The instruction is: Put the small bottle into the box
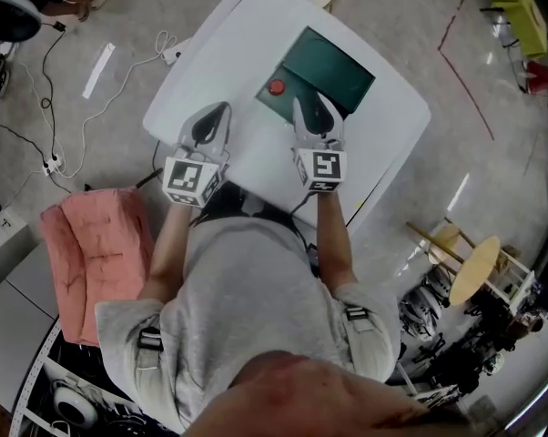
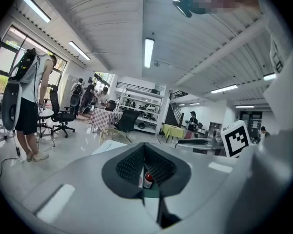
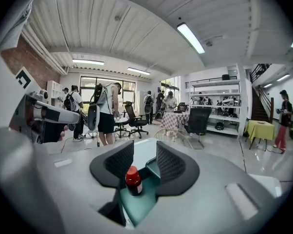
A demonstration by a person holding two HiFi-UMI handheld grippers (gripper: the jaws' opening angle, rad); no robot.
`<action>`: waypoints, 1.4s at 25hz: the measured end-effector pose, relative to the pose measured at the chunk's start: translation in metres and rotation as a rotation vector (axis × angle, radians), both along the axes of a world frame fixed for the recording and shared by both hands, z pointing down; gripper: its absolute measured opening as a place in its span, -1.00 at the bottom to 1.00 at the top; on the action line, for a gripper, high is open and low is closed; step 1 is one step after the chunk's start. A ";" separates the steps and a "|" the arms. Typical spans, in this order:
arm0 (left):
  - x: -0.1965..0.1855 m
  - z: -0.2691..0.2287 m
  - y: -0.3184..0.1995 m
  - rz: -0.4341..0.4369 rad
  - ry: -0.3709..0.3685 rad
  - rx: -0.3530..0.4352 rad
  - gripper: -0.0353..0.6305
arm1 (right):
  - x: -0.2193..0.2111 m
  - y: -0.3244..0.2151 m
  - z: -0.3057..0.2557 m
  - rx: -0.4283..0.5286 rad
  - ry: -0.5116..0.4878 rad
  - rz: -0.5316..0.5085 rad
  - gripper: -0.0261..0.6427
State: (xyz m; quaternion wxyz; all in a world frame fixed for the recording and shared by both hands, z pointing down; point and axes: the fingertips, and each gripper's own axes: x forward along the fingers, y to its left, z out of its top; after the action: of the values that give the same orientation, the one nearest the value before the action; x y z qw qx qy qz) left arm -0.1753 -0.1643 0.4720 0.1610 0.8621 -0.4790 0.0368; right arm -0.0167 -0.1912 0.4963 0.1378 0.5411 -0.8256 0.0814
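Note:
A small bottle with a red cap (image 1: 276, 87) stands upright on the lighter, near part of a dark green box (image 1: 333, 66) on the white table (image 1: 228, 53). My right gripper (image 1: 316, 103) hovers over the box's near edge, just right of the bottle. In the right gripper view its jaws (image 3: 145, 155) stand apart, and the bottle (image 3: 133, 179) shows past them on green (image 3: 137, 206), untouched. My left gripper (image 1: 221, 109) is over bare table, left of the box. Its pads (image 2: 144, 152) meet at the tips, and the bottle (image 2: 148, 179) shows small through the slit.
A pink padded seat (image 1: 96, 262) stands at my left. Cables and a power strip (image 1: 54, 164) lie on the floor beyond it, and a round wooden stool (image 1: 474, 267) stands at the right. People and office chairs (image 3: 105, 113) stand farther back in the room.

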 end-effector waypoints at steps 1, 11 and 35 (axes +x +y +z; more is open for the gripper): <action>0.001 -0.007 0.002 0.010 0.000 0.014 -0.86 | 0.005 0.006 -0.008 0.012 -0.006 0.019 -0.49; 0.023 -0.039 0.026 0.141 -0.002 0.124 -0.86 | 0.049 0.065 -0.050 0.127 -0.061 0.227 -0.83; 0.072 -0.044 0.070 0.323 -0.016 0.136 -0.86 | 0.080 0.167 -0.043 0.117 -0.068 0.384 -0.91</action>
State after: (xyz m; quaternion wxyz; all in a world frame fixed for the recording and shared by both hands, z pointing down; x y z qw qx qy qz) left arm -0.1038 -0.0944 0.4282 0.0904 0.9365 -0.3368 0.0365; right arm 0.0635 -0.0240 0.4533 0.0601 0.6926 -0.7147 0.0767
